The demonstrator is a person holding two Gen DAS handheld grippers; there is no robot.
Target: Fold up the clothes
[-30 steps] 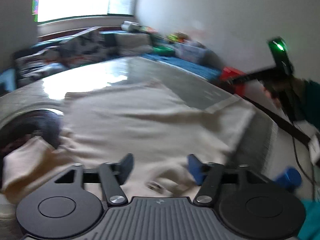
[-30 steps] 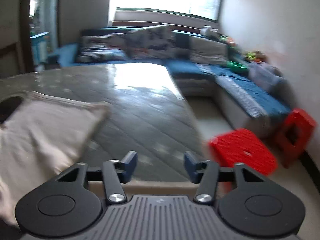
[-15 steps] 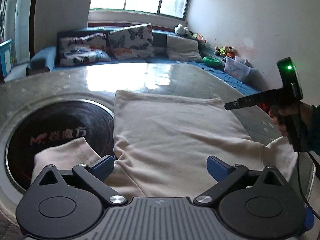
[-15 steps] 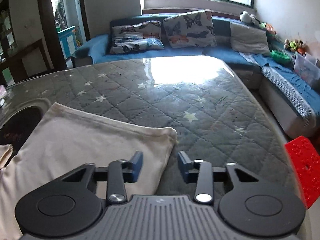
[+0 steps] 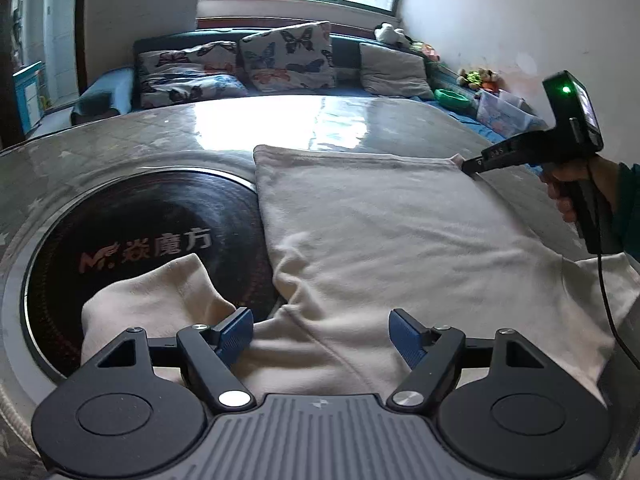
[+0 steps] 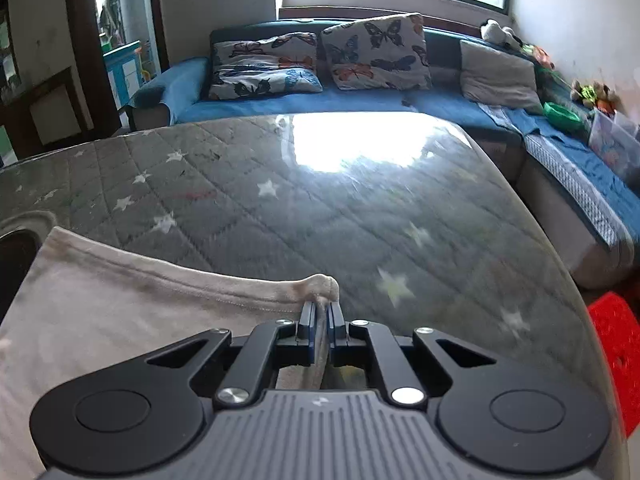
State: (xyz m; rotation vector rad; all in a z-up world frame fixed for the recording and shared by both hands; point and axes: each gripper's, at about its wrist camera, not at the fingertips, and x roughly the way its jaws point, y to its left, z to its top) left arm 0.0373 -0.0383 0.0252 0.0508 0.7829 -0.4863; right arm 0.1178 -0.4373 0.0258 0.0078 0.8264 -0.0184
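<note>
The garment (image 5: 384, 240) lies flat on the table (image 6: 360, 216), ahead of and beneath the left gripper's fingers (image 5: 236, 334). Its far corner sits between the right gripper's fingers (image 6: 306, 316). The sofa (image 6: 360, 100) stands behind the table.

Cream garment (image 5: 392, 240), star-quilted grey table cover (image 6: 320, 216)

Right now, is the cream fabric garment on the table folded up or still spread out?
Spread out. The cream fabric garment lies flat across the grey quilted table, a sleeve splayed left; the right gripper pinches its far corner.

Cream garment (image 5: 380, 240) flat on table, far-right corner pinched, lifted.
</note>
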